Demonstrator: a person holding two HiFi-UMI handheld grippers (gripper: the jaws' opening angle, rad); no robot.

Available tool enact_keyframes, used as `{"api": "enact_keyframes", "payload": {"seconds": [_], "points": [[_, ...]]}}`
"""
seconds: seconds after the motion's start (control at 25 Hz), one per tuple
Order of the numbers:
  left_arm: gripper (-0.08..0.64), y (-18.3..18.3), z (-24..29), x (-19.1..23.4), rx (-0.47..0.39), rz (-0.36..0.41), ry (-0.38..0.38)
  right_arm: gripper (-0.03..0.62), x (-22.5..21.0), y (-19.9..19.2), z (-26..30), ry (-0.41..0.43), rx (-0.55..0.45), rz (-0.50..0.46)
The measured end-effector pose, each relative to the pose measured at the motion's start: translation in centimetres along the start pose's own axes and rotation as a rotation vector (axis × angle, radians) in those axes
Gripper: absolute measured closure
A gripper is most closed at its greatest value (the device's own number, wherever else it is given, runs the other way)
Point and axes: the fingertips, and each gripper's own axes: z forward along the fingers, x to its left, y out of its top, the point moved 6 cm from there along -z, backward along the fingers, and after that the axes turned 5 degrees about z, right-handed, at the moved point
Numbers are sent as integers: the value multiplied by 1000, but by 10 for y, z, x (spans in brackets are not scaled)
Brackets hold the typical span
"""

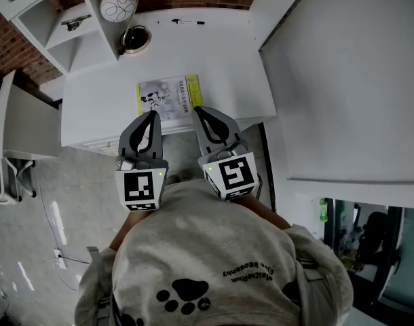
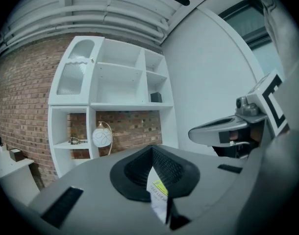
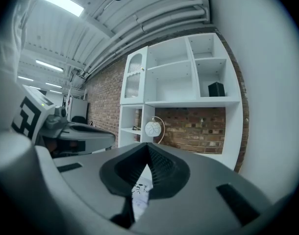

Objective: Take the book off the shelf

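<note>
A thin book (image 1: 167, 97) with a white and yellow cover lies flat on the white desk (image 1: 220, 53), close to its near edge. My left gripper (image 1: 151, 114) and right gripper (image 1: 195, 109) hover side by side with their tips over the book's near edge, both shut with nothing between the jaws. In the left gripper view, a sliver of the book (image 2: 158, 199) shows below the closed left gripper (image 2: 152, 151). The right gripper view shows the same under the right gripper (image 3: 148, 147), a strip of the book (image 3: 139, 197). Whether the tips touch the book is hidden.
A white shelf unit (image 1: 64, 26) stands at the desk's far left against a brick wall, with a round globe lamp (image 1: 119, 5) beside it. A black pen (image 1: 186, 22) lies at the desk's far edge. A small black box (image 3: 216, 89) sits on an upper shelf. A white panel (image 1: 349, 80) rises on the right.
</note>
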Motion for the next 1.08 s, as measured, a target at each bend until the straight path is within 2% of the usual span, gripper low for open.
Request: {"api": "enact_keyframes", "payload": {"seconds": [0.52, 0.72, 0.92, 1.08], "points": [[551, -11, -3, -17, 6, -9, 48, 577, -16, -12, -15, 13, -5, -29], [551, -13, -3, -31, -15, 8, 44, 577, -25, -19, -18, 14, -18, -22], [551, -13, -5, -32, -9, -7, 54, 577, -23, -13, -20, 40, -39, -69], [551, -14, -5, -31, -15, -4, 62, 577, -21, -16, -21, 49, -47, -72]]}}
